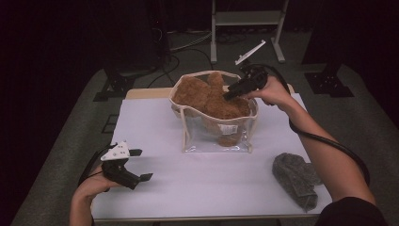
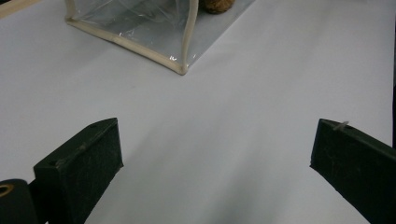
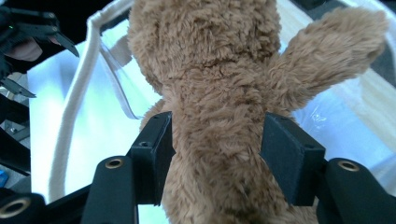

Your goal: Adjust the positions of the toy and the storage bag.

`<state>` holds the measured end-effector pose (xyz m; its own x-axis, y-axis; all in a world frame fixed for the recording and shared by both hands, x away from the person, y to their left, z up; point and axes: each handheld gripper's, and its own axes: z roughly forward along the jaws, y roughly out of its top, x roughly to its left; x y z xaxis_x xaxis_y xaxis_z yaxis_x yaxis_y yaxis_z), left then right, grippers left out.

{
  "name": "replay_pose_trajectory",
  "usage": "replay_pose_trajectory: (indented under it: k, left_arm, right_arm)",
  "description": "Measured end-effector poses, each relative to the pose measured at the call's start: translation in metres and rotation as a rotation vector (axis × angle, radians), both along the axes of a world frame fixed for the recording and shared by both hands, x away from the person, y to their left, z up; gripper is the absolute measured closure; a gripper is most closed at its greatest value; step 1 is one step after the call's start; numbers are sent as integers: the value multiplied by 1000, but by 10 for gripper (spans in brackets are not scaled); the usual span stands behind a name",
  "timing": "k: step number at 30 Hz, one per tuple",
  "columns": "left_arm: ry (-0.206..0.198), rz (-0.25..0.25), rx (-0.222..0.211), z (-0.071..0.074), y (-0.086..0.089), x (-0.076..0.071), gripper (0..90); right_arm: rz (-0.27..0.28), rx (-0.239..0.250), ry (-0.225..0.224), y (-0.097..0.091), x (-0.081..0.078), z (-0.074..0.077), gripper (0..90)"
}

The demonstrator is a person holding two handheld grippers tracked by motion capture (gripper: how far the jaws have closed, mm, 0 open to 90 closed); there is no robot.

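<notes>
High view: the clear bag with cream trim stands at the middle of the white table, with the brown plush bear stuffed in its open top; the right gripper comes in from two o'clock and reaches into the bear's fur; a grey cloth lies at four o'clock of the bag, well apart from it; the left gripper rests at eight o'clock near the table's front edge, its jaws spread with nothing between them.

Left gripper view: both black jaws stand wide apart over bare table; the bag's lower corner sits at twelve o'clock.

Right gripper view: the jaws flank a thick part of the bear, both pads pressed into the fur, clamped on it; one plush limb juts towards two o'clock; the bag's cream rim runs at nine o'clock.
</notes>
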<state>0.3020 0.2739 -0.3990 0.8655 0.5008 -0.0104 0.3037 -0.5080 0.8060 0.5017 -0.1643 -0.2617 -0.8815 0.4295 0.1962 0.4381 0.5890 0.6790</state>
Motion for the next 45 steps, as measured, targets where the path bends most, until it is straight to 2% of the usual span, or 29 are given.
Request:
replay_pose_trajectory:
  k: [7,22,45]
  left_arm:
    - [-5,0,4,2,-1,0,15]
    - [-7,-3,-2,2,-2,0,15]
    - [4,-27,3,-3,-6,4,15]
  right_arm:
    - [-8,58,-24,-15,-10,10,424]
    - [-39,104,-50,-50,-34,20,408]
    - [-112,138,-35,-109,-74,7,365]
